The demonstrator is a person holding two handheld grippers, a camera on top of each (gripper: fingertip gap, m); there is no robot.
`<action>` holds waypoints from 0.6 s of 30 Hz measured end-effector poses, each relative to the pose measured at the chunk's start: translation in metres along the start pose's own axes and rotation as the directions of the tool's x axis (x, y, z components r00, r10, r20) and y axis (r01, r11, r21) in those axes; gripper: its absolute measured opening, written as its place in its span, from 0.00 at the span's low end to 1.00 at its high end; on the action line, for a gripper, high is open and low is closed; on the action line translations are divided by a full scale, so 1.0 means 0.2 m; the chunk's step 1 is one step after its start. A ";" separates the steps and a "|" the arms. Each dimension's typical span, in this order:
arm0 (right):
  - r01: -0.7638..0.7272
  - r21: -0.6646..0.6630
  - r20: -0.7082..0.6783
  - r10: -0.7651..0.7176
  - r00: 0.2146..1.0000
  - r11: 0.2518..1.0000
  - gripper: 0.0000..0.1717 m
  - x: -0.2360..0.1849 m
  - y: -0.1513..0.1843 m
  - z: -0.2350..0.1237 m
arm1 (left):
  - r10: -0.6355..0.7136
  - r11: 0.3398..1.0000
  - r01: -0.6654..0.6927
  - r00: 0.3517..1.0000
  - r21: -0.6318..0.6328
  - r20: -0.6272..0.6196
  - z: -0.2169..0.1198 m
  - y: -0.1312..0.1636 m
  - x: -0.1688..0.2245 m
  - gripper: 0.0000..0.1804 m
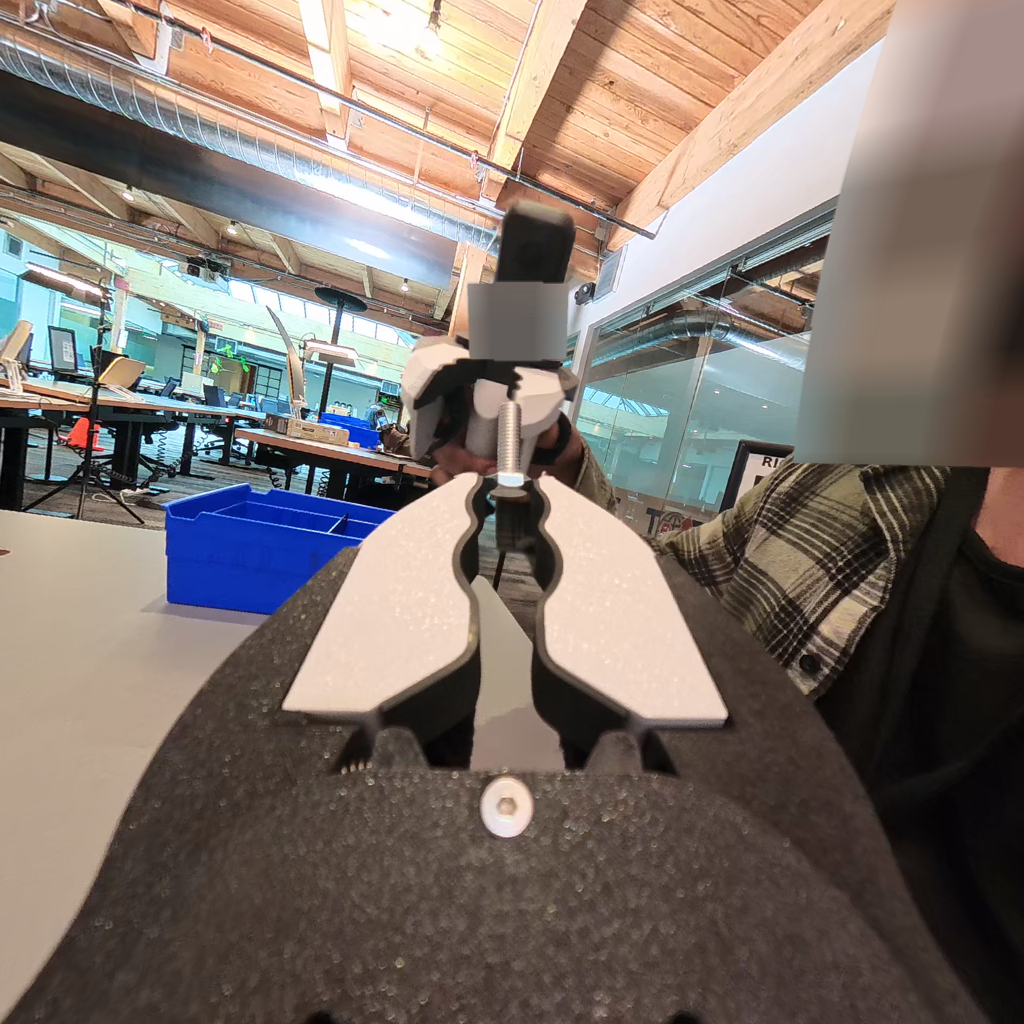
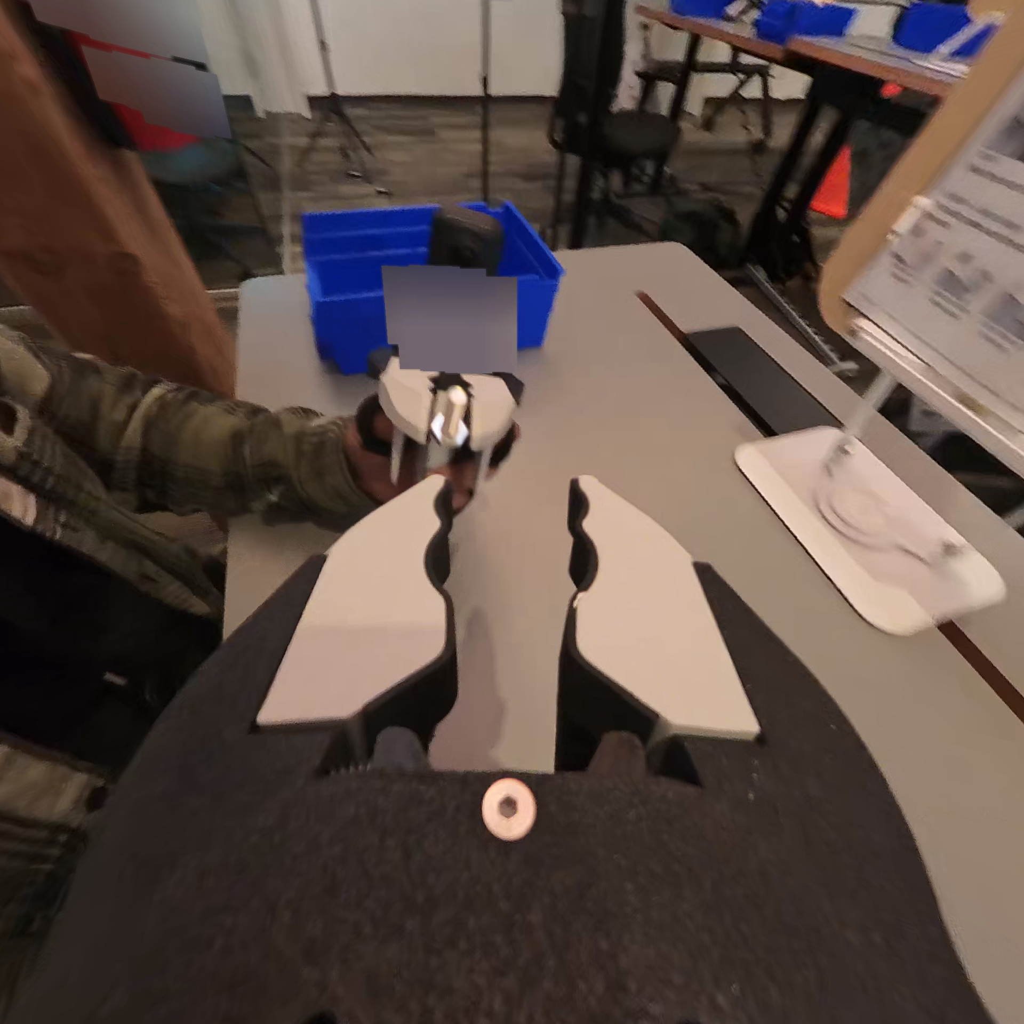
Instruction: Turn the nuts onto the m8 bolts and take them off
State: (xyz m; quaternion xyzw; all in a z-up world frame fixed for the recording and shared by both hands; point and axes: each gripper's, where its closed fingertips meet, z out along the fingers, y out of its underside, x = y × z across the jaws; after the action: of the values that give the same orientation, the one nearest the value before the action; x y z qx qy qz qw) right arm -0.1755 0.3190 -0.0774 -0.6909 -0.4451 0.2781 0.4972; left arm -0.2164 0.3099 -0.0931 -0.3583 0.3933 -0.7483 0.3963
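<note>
Left gripper (image 1: pixel 510 490) jaws pinching silver bolt (image 1: pixel 508 443) by hex head, thread upright | right gripper (image 2: pixel 507 487) jaws spread, bare

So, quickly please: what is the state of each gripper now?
Left gripper: closed on the silver bolt, gripping its head end.
Right gripper: open, nothing between its fingers.

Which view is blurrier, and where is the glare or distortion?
Right wrist view: motion-smeared, worst on the tilted board and stand base; the bolt is soft. Left wrist view: sharper, bolt threads crisp, ceiling light blown out, wide-angle bowing in the beams.
</note>
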 end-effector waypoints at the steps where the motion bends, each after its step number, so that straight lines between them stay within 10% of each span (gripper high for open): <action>1: 0.004 0.012 0.038 -0.005 0.999 1.000 0.22 -0.02 -0.02 0.06 | 0.001 1.000 -0.001 1.000 -0.001 -0.001 0.00 0.00 0.00 0.08; 18: 0.045 -0.003 0.182 -0.044 0.982 0.999 0.04 -0.13 -0.10 0.16 | -0.036 0.999 0.036 0.999 -0.009 -0.036 0.03 0.00 0.01 0.09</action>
State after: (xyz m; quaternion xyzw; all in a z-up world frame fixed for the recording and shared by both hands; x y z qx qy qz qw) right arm -0.2197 0.3116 -0.0715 -0.6541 -0.5050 0.3274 0.4582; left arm -0.2132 0.3058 -0.0903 -0.3534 0.3968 -0.7600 0.3743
